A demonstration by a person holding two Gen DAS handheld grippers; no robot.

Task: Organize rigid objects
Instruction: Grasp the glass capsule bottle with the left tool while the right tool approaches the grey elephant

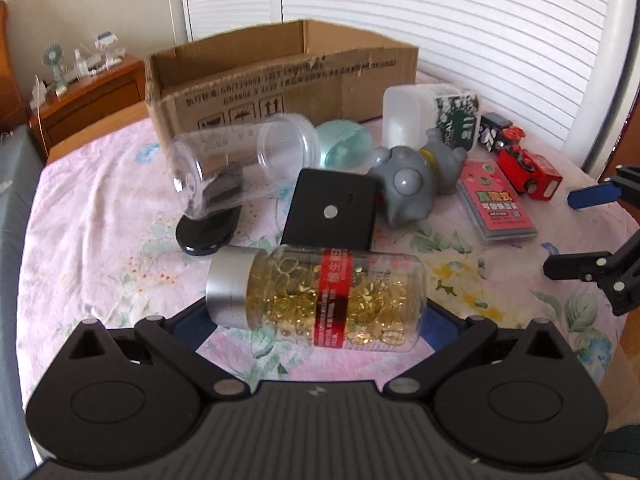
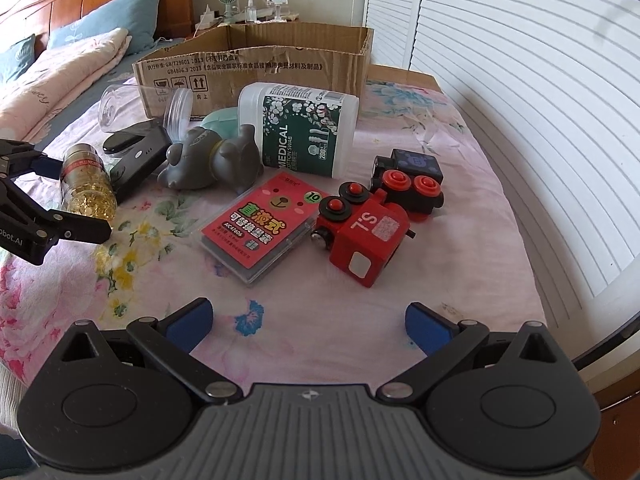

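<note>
Left gripper (image 1: 316, 312) is sitting low on the left, jaws spread wide; right gripper (image 2: 308, 320) is hovering on the right, jaws gaping too.

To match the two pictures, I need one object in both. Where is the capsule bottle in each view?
Left wrist: the capsule bottle lies on its side, low centre, between the left gripper fingers.
Right wrist: the same bottle is at the left edge, between the left gripper's fingers there.
Shared landmark: the cardboard box stands behind the objects in both views.
</note>
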